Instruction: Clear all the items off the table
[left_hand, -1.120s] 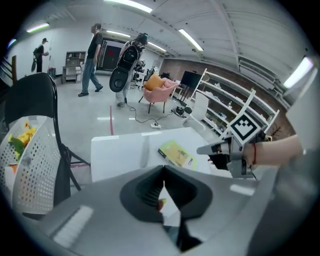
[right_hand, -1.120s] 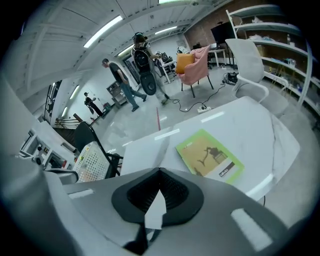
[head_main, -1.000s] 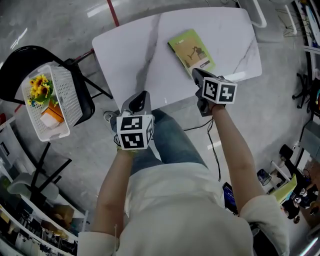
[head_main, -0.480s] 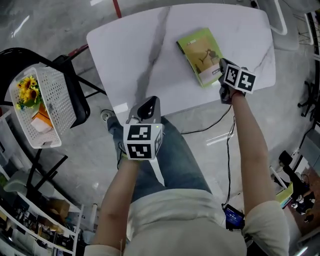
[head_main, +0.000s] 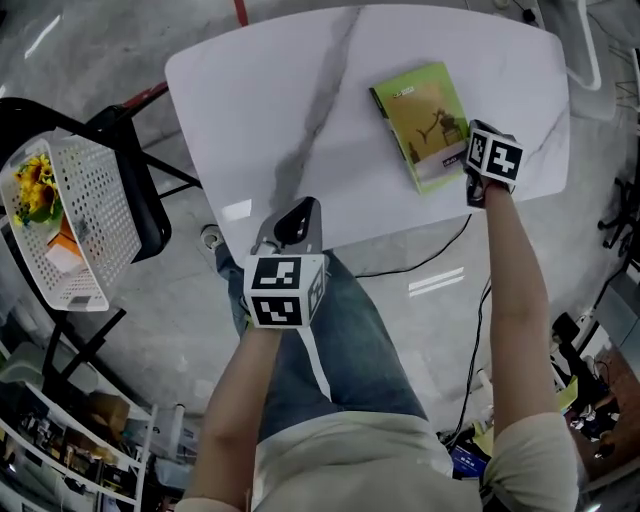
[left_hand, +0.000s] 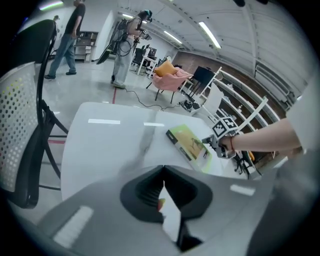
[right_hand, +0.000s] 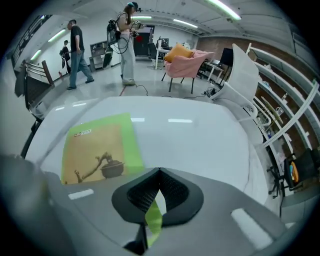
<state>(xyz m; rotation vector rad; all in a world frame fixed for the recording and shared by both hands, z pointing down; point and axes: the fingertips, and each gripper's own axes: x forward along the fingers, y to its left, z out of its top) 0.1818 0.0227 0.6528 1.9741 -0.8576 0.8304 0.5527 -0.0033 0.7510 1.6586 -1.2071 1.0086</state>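
Standing at the near side of the table, I count one black chair (head_main: 150, 215) at the far left, and on it one white perforated basket (head_main: 100, 185). Inside the basket lie one bunch of yellow flowers (head_main: 32, 188) and one orange-and-white box (head_main: 62, 250), so those two things are already off the table.

Next comes the left gripper (head_main: 297, 216), one of two, each held in one of the person's hands. It hangs over the near edge of the table, well apart from anything on it. Its two jaws are pressed fully together and there is nothing between them.

The one table (head_main: 290, 90) has a white top with grey marbling. Only a single thing lies on it: one green book (head_main: 428, 122), flat, cover up, in the right half of the top, with a potted branch pictured on its cover.

The right gripper (right_hand: 159, 171) points steeply down at the book's near right corner, just beside it. Its two jaws are likewise drawn tight together, gripping nothing, and a sliver of green shows in the slot behind them. Whether the tips touch the book or the tabletop I cannot tell.

One dark cable (head_main: 420, 255) trails over the grey floor under the table's right end. Beyond the table, in the right gripper view, at least two people (right_hand: 77, 52) are on the open floor, and one pink armchair (right_hand: 187, 62) stands farther right.
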